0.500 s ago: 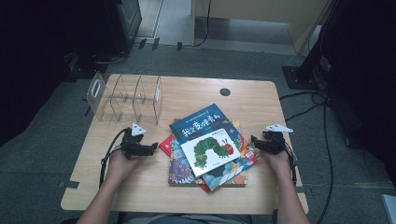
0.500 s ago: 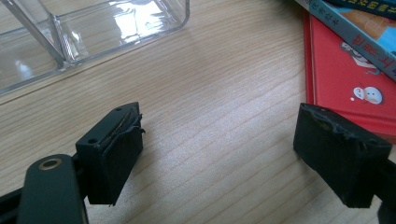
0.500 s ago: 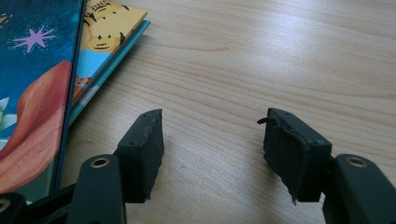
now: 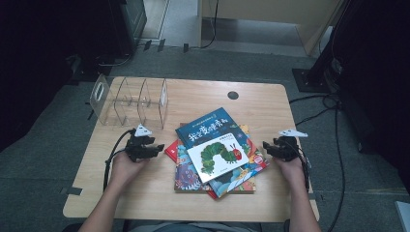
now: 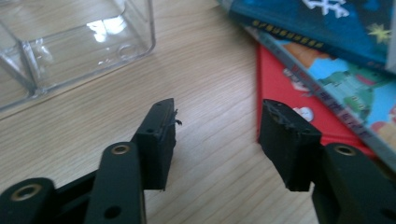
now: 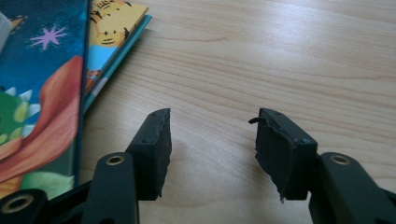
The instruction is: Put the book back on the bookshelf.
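High view shows me the big wooden table first. On its far left stands a see-through plastic rack with walls that split it into slots. In the middle of the table lies a messy pile of picture books. I see a blue book on the far side of the pile, and a white book with a green caterpillar on top of the pile. A red book peeks out at the left side of the pile.

My left tool is just left of the pile, near the red book. In the left gripper view the left tool is wide open and holds nothing. The wood shows between its two black jaws, and the corner of the red book sits just past the right jaw. The rack is farther off on the left there.

My right tool is just right of the pile. In the right gripper view the right tool is wide open too, with nothing in it, and the edge of the pile lies on the left.
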### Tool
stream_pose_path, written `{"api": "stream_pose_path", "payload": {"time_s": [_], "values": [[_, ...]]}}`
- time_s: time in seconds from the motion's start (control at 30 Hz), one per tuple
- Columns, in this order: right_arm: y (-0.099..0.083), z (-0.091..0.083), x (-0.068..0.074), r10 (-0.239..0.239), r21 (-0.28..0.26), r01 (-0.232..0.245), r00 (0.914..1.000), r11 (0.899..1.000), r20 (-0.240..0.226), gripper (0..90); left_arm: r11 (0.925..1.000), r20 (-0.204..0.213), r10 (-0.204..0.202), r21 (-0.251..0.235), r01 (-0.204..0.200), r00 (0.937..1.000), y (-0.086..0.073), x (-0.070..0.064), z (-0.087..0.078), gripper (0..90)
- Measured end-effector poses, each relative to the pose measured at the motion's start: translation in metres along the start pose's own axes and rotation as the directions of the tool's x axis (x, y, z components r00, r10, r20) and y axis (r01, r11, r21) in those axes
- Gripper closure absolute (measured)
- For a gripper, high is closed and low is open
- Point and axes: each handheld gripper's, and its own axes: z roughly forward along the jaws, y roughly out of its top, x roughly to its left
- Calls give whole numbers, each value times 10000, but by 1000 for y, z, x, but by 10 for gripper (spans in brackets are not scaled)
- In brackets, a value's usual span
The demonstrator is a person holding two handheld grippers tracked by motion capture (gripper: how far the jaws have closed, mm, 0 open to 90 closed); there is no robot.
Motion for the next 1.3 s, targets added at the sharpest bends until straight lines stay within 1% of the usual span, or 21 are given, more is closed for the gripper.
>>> {"api": "stream_pose_path", "payload": {"time_s": [0.07,0.1,0.17,0.2,0.23,0.3,0.4,0.47,0.5,0.6,0.73,0.8,0.83,0.87,0.93,0.97,1.0,1.07,1.17,1.23,1.3], "values": [[0,-7,1,40,-94,-41,10000,9999,-82,501,9998,76,180,31,-180,9998,4,-3,-2,517],[0,-10,1,74,-154,-76,9999,9999,-102,518,9999,140,166,-8,-166,9998,6,-5,-3,540],[-1,-16,2,145,-307,-151,9997,9994,-188,542,10000,339,34,9,-34,9994,11,-7,-5,564],[-1,-19,3,171,-386,-180,9995,9991,-250,554,10000,513,-56,-41,58,9987,14,-8,-6,577],[-1,-22,4,187,-424,-201,9993,9989,-332,566,9999,592,-122,-109,129,9982,16,-9,-7,583],[-1,-26,8,112,-440,-130,9991,9989,-402,586,9998,662,-175,-116,183,9977,19,-10,-8,639],[-2,-32,16,-122,-497,93,9983,9987,-575,618,10000,734,7,99,-14,9973,23,-14,-6,700],[-3,-37,21,-178,-552,142,9977,9984,-654,637,9997,905,118,218,-139,9958,27,-17,-4,726],[-4,-39,23,-215,-588,174,9974,9981,-693,661,9995,985,172,228,-195,9950,28,-18,-3,743],[-6,-45,29,-354,-689,296,9958,9972,-848,710,9994,1412,293,151,-317,9895,34,-22,-2,787],[-12,-49,38,-357,-500,300,9924,9983,-1177,759,9976,1712,614,226,-662,9833,41,-29,5,848],[-15,-49,41,-447,-451,392,9907,9982,-1283,780,9968,1860,705,250,-765,9800,44,-31,8,883],[-16,-50,42,-502,-421,451,9901,9981,-1314,795,9970,1976,691,217,-749,9778,45,-32,10,888],[-18,-51,43,-569,-418,517,9893,9978,-1341,809,9971,2153,679,203,-739,9742,47,-33,12,900],[-20,-53,44,-482,-385,430,9882,9983,-1451,839,9956,2315,812,273,-899,9694,50,-36,15,900],[-22,-54,45,-380,-340,331,9871,9989,-1554,850,9944,2385,907,319,-1012,9669,52,-37,17,900],[-23,-55,47,-347,-333,297,9864,9990,-1609,858,9938,2413,952,336,-1064,9658,53,-39,19,900],[-25,-57,49,-373,-320,323,9844,9990,-1720,862,9919,2459,1102,340,-1222,9630,55,-42,22,900],[-28,-57,56,-511,-209,481,9823,9986,-1805,862,9910,2542,1144,383,-1282,9604,57,-45,29,900],[-30,-56,57,-495,-111,483,9813,9988,-1860,862,9907,2580,1140,434,-1293,9594,57,-45,32,900],[-31,-57,58,-417,-26,420,9805,9991,-1922,863,9899,2712,1133,516,-1320,9558,57,-46,35,900]]}}
